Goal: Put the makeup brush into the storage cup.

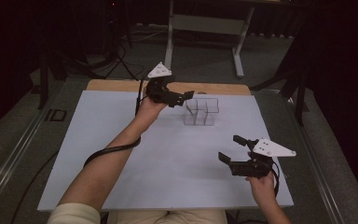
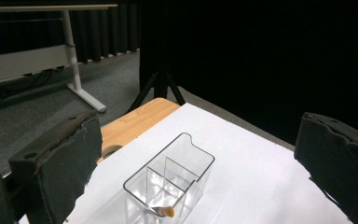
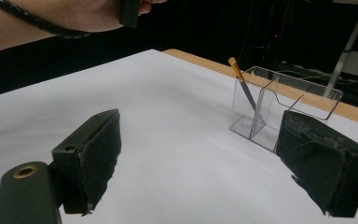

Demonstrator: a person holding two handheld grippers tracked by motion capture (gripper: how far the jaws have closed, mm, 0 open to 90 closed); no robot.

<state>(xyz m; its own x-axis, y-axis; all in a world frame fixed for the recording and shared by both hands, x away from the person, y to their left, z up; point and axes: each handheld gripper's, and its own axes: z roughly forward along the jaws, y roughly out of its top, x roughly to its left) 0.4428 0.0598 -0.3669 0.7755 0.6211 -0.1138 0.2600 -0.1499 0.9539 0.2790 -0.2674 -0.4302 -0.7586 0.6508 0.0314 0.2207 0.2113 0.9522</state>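
So there's a clear plastic organizer box [image 1: 202, 111] with dividers sitting on the white sheet [image 1: 121, 154] toward the far end of the table, roughly 12 o'clock from the middle of the sheet in the high view. The left gripper [image 1: 179, 98] is held up right next to it, at about the box's 10 o'clock, with its jaws spread wide and nothing between them. In the left gripper view you look down between those two black jaws straight at the box [image 2: 170, 179], and there's a thin pencil [image 2: 164, 211] with an orange-tan tip standing in the compartment nearest the camera. The right gripper [image 1: 232, 148] hangs out over the near right part of the sheet, around 5 o'clock from the box and well apart from it, jaws also spread with nothing in them. From the right gripper view the pencil [image 3: 241, 84] leans in the left compartment of the box [image 3: 284, 105], tip poking up above the rim at about 11 o'clock. The wooden table edge [image 1: 116, 85] peeks out past the far side of the sheet.
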